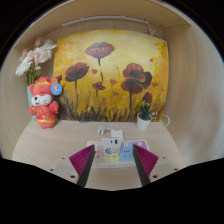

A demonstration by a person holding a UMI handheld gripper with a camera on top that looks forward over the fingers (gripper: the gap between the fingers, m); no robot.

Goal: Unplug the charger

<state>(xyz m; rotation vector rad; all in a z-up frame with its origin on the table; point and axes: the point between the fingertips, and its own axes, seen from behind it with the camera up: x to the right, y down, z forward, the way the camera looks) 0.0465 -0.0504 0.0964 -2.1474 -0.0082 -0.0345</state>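
A white power strip (112, 155) with pastel-coloured sockets lies flat on the light wooden desk (70, 135). A white charger block (113, 139) stands plugged into its far end, and a thin cable (101, 130) runs off behind it. My gripper (114, 149) is open. Its magenta pads (84, 158) stand at either side of the strip, with a gap on each side. The charger sits just ahead of the fingertips, between them.
A large painting of poppies (108, 65) leans on the back wall. A teddy bear in orange (44, 103) and white flowers (34, 58) stand at the back left. A small potted plant (145, 115) stands at the back right.
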